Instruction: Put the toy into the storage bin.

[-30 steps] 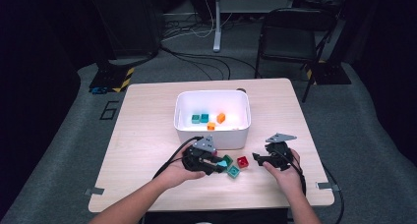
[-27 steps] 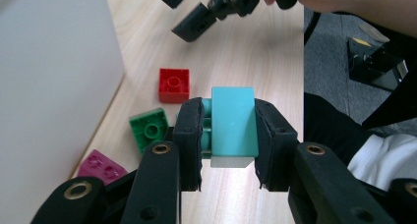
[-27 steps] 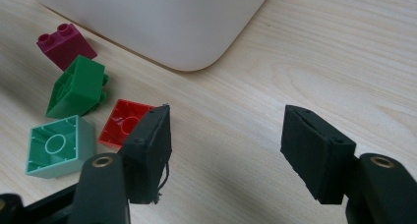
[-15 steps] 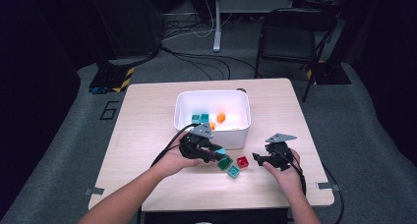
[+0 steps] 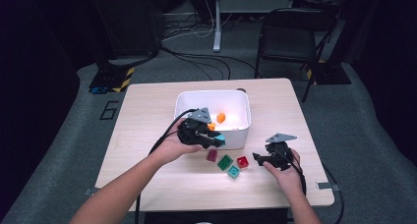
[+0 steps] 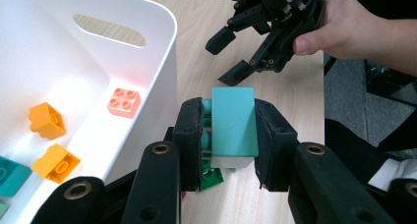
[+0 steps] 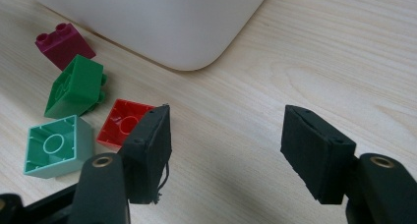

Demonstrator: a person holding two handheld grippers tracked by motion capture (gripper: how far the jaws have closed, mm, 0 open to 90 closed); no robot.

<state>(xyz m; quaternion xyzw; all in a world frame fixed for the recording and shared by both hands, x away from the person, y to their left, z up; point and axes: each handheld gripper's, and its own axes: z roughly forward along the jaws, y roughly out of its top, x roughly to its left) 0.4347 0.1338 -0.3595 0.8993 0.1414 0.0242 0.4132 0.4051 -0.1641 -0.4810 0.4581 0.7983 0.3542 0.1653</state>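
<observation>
Left gripper view: hand-held gripper (image 6: 231,135) pads hide teal brick's (image 6: 234,121) sides.

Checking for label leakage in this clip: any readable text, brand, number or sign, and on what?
"6": a dark outline that reads like this digit, on the grey floor left of the table.
Yellow-black hazard stripes, no words, on the black base behind it.
Nothing readable on the white bin, the teal brick in the left gripper, the loose bricks, or the right gripper.

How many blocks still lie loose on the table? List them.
4, all before the bin: maroon, green, red, mint. More may hide behind the hands.
</observation>
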